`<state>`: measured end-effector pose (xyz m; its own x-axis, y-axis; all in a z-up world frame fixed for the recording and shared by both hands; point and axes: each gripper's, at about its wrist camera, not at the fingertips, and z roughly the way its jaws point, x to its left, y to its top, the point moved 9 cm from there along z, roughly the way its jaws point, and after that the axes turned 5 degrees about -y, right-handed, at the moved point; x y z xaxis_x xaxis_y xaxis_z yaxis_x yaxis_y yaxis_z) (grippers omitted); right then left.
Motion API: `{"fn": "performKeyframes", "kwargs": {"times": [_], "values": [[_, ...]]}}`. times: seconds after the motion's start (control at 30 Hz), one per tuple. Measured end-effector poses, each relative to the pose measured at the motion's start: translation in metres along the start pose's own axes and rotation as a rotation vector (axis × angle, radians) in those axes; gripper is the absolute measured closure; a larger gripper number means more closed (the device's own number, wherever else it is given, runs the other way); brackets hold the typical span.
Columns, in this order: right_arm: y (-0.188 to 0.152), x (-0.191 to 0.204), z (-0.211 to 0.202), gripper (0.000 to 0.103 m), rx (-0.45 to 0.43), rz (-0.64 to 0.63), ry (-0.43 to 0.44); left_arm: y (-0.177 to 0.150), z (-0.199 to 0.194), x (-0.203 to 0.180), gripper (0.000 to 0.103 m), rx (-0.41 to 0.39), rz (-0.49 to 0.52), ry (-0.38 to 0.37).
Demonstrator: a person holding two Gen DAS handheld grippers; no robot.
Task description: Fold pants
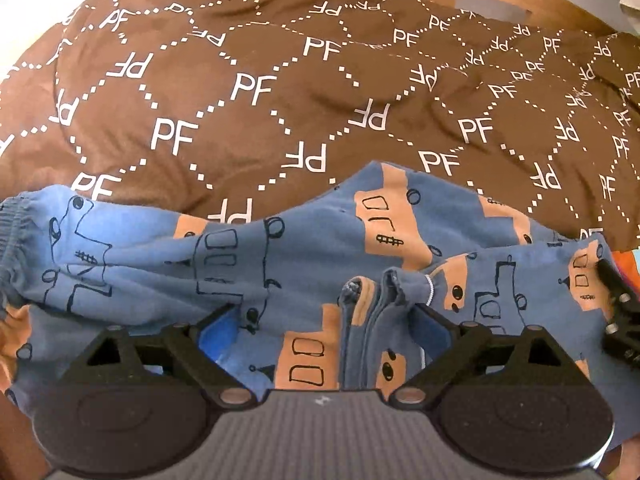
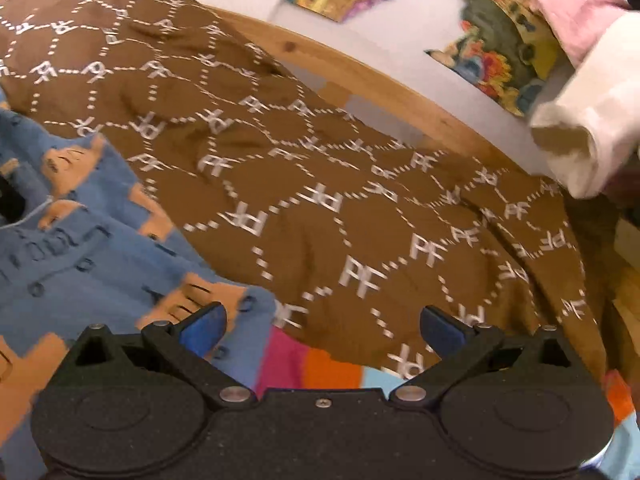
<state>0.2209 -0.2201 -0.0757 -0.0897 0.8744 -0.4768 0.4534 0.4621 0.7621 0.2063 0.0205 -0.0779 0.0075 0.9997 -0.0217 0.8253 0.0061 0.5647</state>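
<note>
Blue children's pants point(image 1: 280, 264) with orange vehicle prints lie across a brown quilt, the elastic waistband at the far left. My left gripper point(image 1: 324, 320) is open, its blue pads wide apart over the cloth, with a bunched cuff point(image 1: 394, 286) standing between them nearer the right pad. The right gripper shows at the right edge of the left wrist view point(image 1: 618, 312), over the pants. In the right wrist view the pants point(image 2: 72, 248) lie at the left. My right gripper point(image 2: 322, 326) is open and empty, its left pad over the pants' edge.
The brown quilt point(image 1: 260, 92) with white PF lettering covers the bed point(image 2: 360, 200). A wooden bed frame point(image 2: 360, 76) runs along the far side. A striped sheet point(image 2: 312, 368) shows under the quilt. White and pink cloth point(image 2: 592, 120) lies at the right.
</note>
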Motion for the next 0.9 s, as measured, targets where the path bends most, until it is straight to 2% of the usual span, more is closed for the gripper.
{"fn": "performKeyframes", "kwargs": {"times": [0.1,0.27,0.37,0.47,0.53,0.6,0.67,0.8,0.9], "values": [[0.001,-0.007,-0.017,0.001,-0.018,0.004,-0.013,0.000,-0.009,0.002,0.007,-0.009,-0.010,0.004],[0.006,0.011,-0.071,0.001,-0.094,-0.090,0.064,-0.009,-0.040,0.003,0.001,-0.097,-0.033,-0.022],[0.007,0.024,-0.093,0.001,-0.105,-0.144,0.092,-0.023,-0.054,0.002,0.000,-0.141,0.002,-0.007],[-0.003,0.033,-0.104,0.001,-0.076,-0.165,0.099,-0.044,-0.050,0.003,0.000,-0.106,0.052,0.046],[-0.017,0.036,-0.099,0.001,-0.013,-0.172,0.113,-0.058,-0.043,0.006,0.001,-0.066,0.066,0.078],[-0.031,0.038,-0.089,0.001,0.044,-0.188,0.117,-0.062,-0.044,0.010,0.001,-0.085,0.046,0.070],[-0.036,0.035,-0.085,0.001,0.065,-0.171,0.119,-0.062,-0.044,0.013,0.001,-0.077,0.037,0.065],[-0.021,0.022,-0.090,0.001,0.011,-0.088,0.094,-0.058,-0.050,0.014,0.001,-0.081,0.026,0.054],[-0.013,0.015,-0.093,0.001,-0.027,-0.023,0.098,-0.061,-0.050,0.017,0.000,-0.069,0.056,0.085]]}}
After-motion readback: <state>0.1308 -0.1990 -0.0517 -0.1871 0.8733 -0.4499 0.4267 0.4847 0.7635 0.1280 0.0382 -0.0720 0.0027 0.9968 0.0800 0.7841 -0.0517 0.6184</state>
